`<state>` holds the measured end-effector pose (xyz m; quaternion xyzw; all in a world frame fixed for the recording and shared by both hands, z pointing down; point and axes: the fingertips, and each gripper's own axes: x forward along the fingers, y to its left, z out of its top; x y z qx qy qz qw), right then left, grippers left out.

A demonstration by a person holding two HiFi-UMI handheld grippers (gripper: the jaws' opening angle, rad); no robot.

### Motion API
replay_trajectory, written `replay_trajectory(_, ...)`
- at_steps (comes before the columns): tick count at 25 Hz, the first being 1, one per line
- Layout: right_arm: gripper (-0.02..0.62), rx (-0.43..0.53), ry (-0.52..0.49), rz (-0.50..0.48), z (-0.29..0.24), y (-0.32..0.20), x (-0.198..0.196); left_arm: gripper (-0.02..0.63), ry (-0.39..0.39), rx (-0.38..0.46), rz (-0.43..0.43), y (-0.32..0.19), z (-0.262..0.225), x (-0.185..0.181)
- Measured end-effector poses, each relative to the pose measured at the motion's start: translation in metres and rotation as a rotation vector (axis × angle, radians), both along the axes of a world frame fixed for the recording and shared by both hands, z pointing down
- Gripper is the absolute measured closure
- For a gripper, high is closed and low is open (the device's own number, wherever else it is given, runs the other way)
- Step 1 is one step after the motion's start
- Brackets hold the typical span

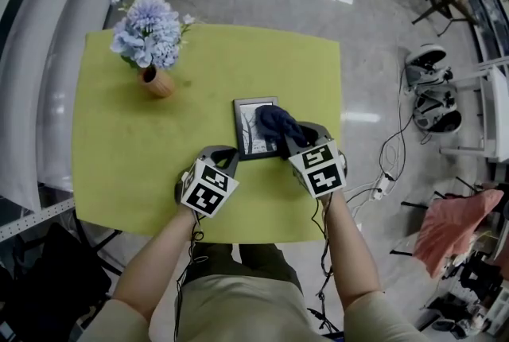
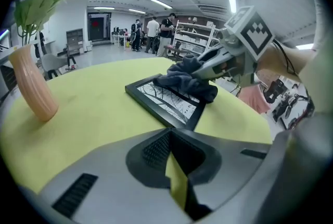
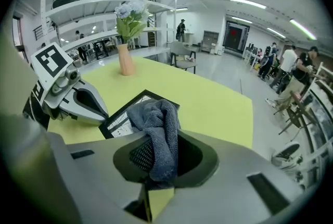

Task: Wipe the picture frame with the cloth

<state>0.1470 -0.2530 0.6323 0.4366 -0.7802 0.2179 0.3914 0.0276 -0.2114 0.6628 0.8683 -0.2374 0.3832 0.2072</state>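
Note:
A black picture frame (image 1: 250,130) (image 2: 166,104) (image 3: 120,117) with a black-and-white print lies flat on the yellow-green table (image 1: 127,149). A dark blue-grey cloth (image 1: 277,124) (image 2: 188,78) (image 3: 158,134) rests on the frame's right part. My right gripper (image 1: 298,143) (image 3: 156,178) is shut on the cloth and holds it against the frame. My left gripper (image 1: 228,160) (image 2: 177,186) is shut with nothing in it, its tip at the frame's near-left corner.
A tan vase of pale blue flowers (image 1: 149,38) (image 2: 32,82) (image 3: 125,56) stands at the table's far left. Off the table to the right are cables (image 1: 390,173), a pink cloth (image 1: 457,225) and white gear on the floor (image 1: 429,90).

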Motion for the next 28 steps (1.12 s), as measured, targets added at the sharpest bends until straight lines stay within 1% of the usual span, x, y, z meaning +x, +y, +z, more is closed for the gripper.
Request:
replay_trajectory(1,0.528,0.008,-0.004,0.020,-0.003,0.000,0.006,0.599,0.011,-0.005,-0.006,0.000,0.000,-0.001)
replay_trajectory(3,0.528,0.032,-0.046,0.050,-0.016,0.001,0.011,0.599,0.042,-0.020,-0.033,0.000,-0.002,-0.003)
replay_trajectory(5,0.528,0.063,-0.112,0.069,-0.035,0.002,0.008,0.599,0.059,-0.029,-0.052,0.001,-0.007,-0.007)
replay_trajectory(7,0.528,0.087,-0.197,0.074,-0.055,0.005,-0.002,0.598,0.065,-0.020,-0.063,0.001,-0.012,-0.011)
replay_trajectory(9,0.529,0.098,-0.272,0.059,-0.070,0.009,-0.018,0.599,0.075,-0.008,-0.070,0.001,-0.018,-0.014)
replay_trajectory(10,0.529,0.100,-0.293,0.043,-0.075,0.011,-0.028,0.598,0.086,-0.006,-0.073,0.002,-0.021,-0.014)
replay_trajectory(12,0.529,0.096,-0.305,0.001,-0.078,0.017,-0.046,0.598,0.112,-0.011,-0.075,0.005,-0.026,-0.012)
replay_trajectory(16,0.528,0.046,-0.294,-0.079,-0.061,0.026,-0.080,0.598,0.129,-0.015,-0.061,0.009,-0.025,-0.002)
replay_trajectory(20,0.528,-0.030,-0.278,-0.121,-0.035,0.034,-0.102,0.598,0.117,-0.038,-0.047,0.012,-0.015,0.006)
replay_trajectory(23,0.529,-0.101,-0.348,-0.090,-0.018,0.039,-0.111,0.598,0.122,-0.045,-0.048,0.013,-0.010,0.005)
replay_trajectory(25,0.531,-0.130,-0.389,-0.055,-0.009,0.041,-0.109,0.598,0.133,-0.052,-0.052,0.014,-0.008,0.005)
replay_trajectory(28,0.531,-0.146,-0.388,-0.002,-0.001,0.042,-0.095,0.598,0.140,-0.061,-0.046,0.013,-0.009,0.006)
